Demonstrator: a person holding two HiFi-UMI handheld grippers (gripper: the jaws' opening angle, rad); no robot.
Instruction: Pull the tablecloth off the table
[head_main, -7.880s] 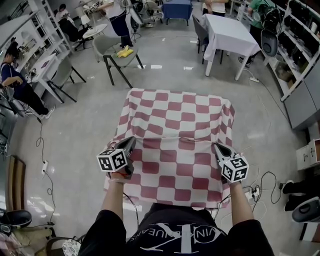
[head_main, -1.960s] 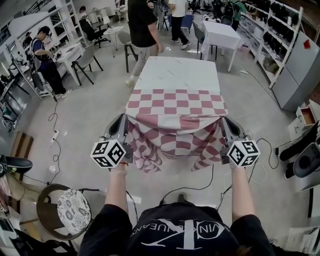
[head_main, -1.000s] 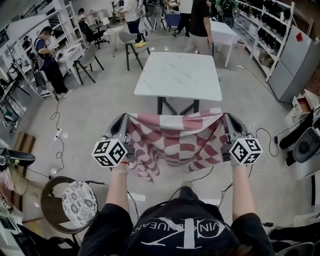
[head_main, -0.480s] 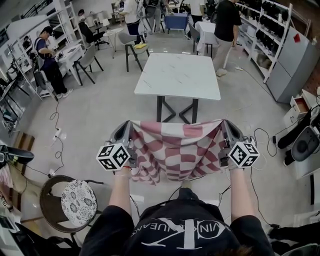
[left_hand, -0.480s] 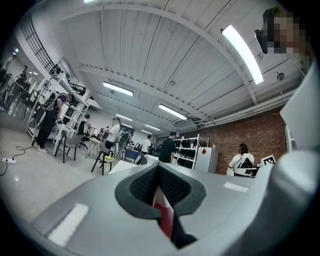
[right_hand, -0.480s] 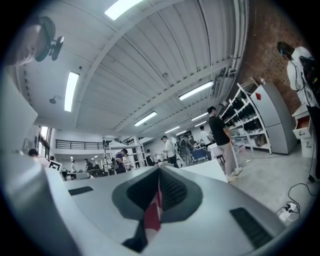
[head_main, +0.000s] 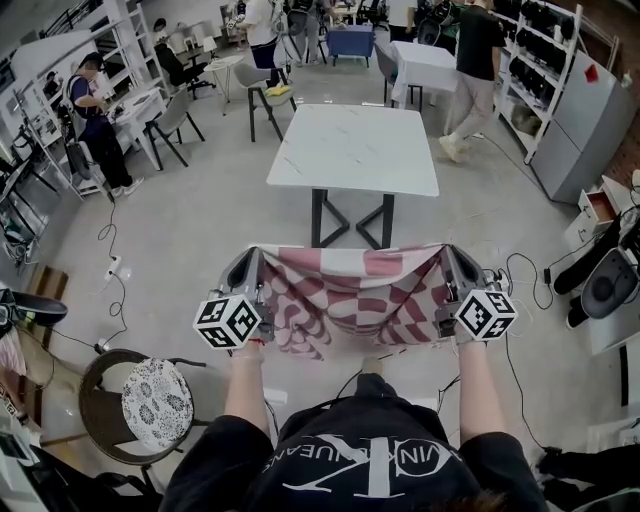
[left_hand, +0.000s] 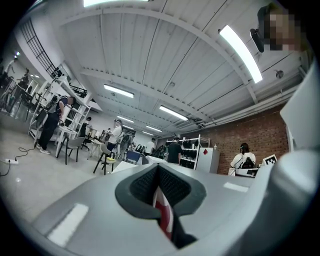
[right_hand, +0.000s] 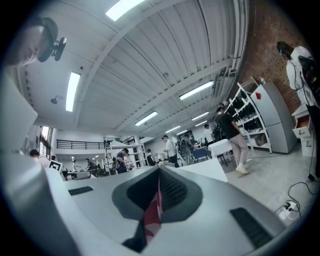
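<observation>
Head view: we see cloth (head_main: 350, 300) stretched between left gripper (head_main: 248, 268) and right gripper (head_main: 456, 264), clear of table (head_main: 352, 150).
Left gripper view: jaws clamped on cloth edge.
Right gripper view: jaws pinching cloth edge.

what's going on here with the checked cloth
A person holds a gripper in each hand. The left gripper and the right gripper are each shut on one end of the red-and-white tablecloth, which hangs stretched between them in the air. The white table beyond it is uncovered, so the cloth is already off it.
</observation>
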